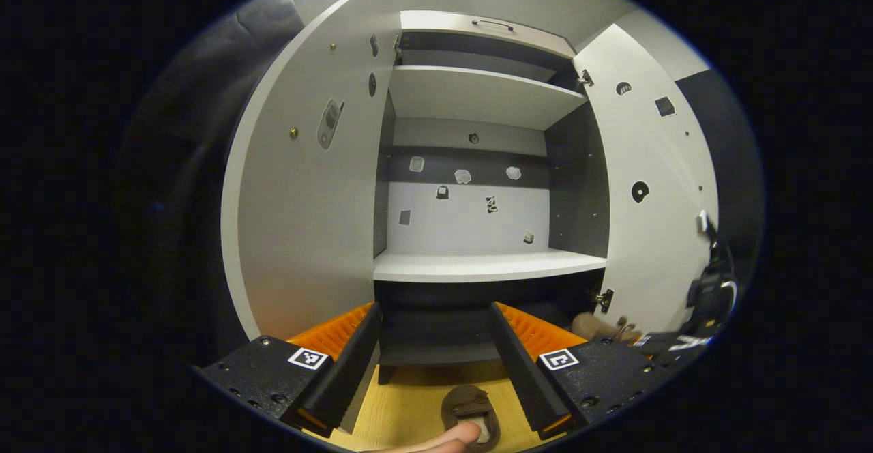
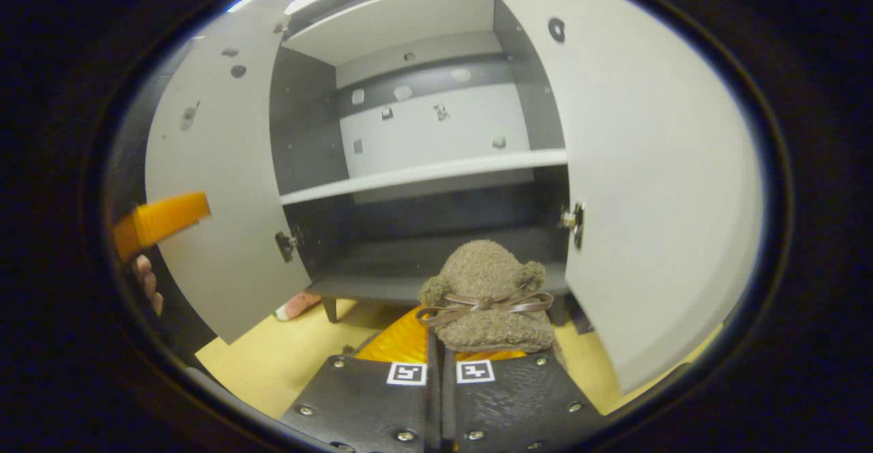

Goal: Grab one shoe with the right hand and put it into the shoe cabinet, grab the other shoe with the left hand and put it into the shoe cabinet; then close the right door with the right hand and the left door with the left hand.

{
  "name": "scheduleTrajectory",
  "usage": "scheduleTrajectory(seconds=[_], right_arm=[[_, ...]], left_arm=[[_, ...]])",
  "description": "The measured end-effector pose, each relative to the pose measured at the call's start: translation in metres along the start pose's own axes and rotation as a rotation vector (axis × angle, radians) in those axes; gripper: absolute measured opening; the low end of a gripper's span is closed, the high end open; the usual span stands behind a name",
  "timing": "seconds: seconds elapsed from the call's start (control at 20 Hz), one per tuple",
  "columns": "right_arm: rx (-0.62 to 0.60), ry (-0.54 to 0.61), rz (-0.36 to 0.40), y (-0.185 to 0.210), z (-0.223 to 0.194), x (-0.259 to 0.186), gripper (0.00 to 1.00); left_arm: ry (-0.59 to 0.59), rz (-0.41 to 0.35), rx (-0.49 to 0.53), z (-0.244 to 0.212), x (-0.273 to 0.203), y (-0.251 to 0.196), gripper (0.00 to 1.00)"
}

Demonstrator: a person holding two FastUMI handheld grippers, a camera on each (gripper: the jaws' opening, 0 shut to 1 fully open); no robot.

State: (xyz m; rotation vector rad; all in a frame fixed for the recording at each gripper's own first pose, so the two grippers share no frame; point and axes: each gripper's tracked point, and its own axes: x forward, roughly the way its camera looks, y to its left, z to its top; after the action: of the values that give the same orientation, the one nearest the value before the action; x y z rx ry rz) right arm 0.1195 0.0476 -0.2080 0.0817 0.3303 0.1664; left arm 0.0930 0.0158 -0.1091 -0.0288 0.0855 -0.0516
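right gripper [image 2: 436,344] clamping shoe [image 2: 485,296] (bow-tied), cabinet [image 2: 436,166] open

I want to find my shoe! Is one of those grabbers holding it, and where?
Yes. The right hand-held gripper pinches a fuzzy brown shoe by its back edge. The left hand-held gripper is open, holding nothing.

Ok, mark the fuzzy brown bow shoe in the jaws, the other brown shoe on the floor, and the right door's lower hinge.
Fuzzy brown bow shoe [image 2: 487,296], right gripper view, its upper near the bow.
Brown shoe on the floor [image 1: 469,404], left gripper view, its upper.
Right door's lower hinge [image 2: 571,221], right gripper view, metal plate.
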Motion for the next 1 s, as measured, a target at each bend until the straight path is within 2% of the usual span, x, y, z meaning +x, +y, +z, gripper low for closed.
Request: scheduleTrajectory(seconds=[0.25, 0.35, 0.4, 0.45, 0.6, 0.75, 1.0], right_arm=[[-0.102, -0.142, -0.038, 0.004, 0.103, -0.016, 0.02], [-0.136, -0.190, -0.028, 0.015, 0.145, -0.022, 0.02], [-0.145, -0.200, -0.008, 0.023, 0.164, -0.022, 0.08], [-0.156, -0.209, 0.017, 0.033, 0.179, -0.019, 0.08], [-0.165, -0.186, 0.029, 0.049, 0.209, 0.011, 0.08], [-0.177, -0.174, -0.006, 0.056, 0.239, 0.050, 0.08], [-0.158, -0.117, -0.021, 0.060, 0.261, 0.125, 0.08]], left_arm=[[0.027, -0.018, 0.005, -0.016, -0.004, -0.002, 0.97], [0.029, -0.021, 0.002, -0.019, -0.006, -0.002, 0.97], [0.029, -0.024, -0.002, -0.020, -0.007, -0.001, 0.97], [0.032, -0.023, -0.007, -0.022, -0.008, 0.000, 0.97], [0.034, -0.034, -0.008, -0.025, -0.010, 0.000, 0.97], [0.039, -0.049, -0.015, -0.028, -0.012, -0.004, 0.97], [0.056, -0.065, -0.007, -0.036, -0.017, -0.008, 0.97]])
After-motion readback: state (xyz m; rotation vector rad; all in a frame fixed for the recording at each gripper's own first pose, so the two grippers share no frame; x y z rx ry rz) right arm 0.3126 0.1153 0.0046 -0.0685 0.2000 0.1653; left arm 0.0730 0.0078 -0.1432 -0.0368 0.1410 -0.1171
